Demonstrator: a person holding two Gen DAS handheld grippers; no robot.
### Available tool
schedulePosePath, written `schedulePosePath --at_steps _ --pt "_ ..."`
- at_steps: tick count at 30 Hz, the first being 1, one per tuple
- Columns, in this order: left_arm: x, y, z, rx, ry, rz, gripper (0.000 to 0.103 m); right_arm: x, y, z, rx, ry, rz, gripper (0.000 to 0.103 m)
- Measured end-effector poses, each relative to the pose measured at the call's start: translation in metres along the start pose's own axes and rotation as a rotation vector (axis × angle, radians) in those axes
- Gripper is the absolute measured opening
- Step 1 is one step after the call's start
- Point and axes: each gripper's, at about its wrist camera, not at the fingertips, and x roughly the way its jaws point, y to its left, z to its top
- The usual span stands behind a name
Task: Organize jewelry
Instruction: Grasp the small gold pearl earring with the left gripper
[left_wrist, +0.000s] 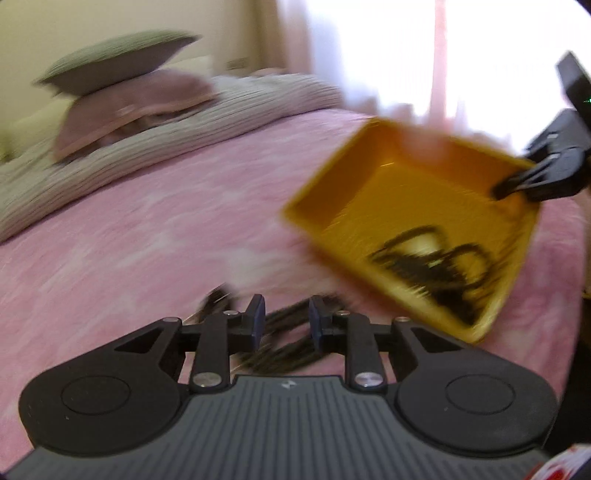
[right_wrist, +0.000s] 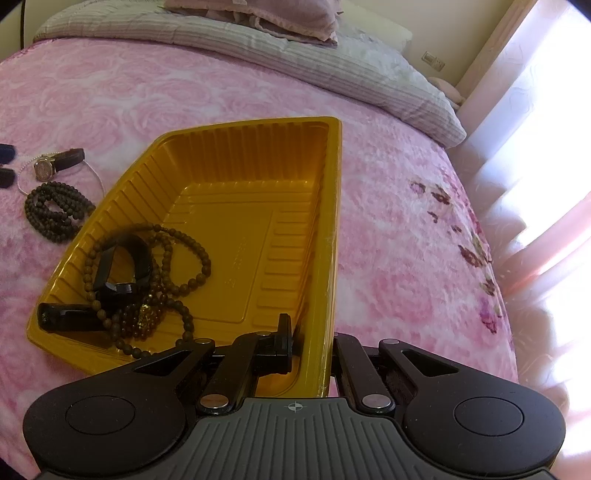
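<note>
A yellow plastic tray (right_wrist: 240, 147) rests tilted on the pink bedspread. My right gripper (right_wrist: 312, 339) is shut on its right wall, and the left wrist view shows that gripper (left_wrist: 513, 186) on the tray rim (left_wrist: 332, 177). Inside lie a brown bead necklace (right_wrist: 166, 266), a black bracelet (right_wrist: 122, 262) and a black bar-shaped piece (right_wrist: 66, 317). Left of the tray, a coil of dark beads (right_wrist: 55, 212) and a wristwatch (right_wrist: 55, 162) lie on the bed. My left gripper (left_wrist: 286, 321) hovers open over those dark beads (left_wrist: 291, 350), blurred; its fingertips (right_wrist: 6, 151) show at the frame edge.
A thin pale chain (right_wrist: 98, 181) curves beside the watch. A folded grey quilt (right_wrist: 332, 62) and stacked pillows (left_wrist: 122, 85) lie at the head of the bed. The bed's edge and a bright curtain (right_wrist: 535, 129) are on the right.
</note>
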Motion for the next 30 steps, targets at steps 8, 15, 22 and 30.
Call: schedulePosePath --at_steps 8,15,22,30 --pt "-0.015 0.073 -0.052 -0.143 0.061 0.167 0.025 0.0 0.0 -0.001 0.0 0.002 -0.001 0.005" --pt "-0.008 0.097 -0.07 -0.179 0.085 0.245 0.025 0.0 0.001 -0.001 -0.006 0.008 -0.005 0.005" --pt "0.009 0.103 -0.074 -0.193 0.071 0.275 0.024 0.0 0.001 0.0 -0.011 0.011 -0.009 0.005" --pt "0.03 0.109 -0.076 -0.199 0.075 0.28 0.023 0.001 0.0 0.001 -0.012 0.019 -0.011 0.005"
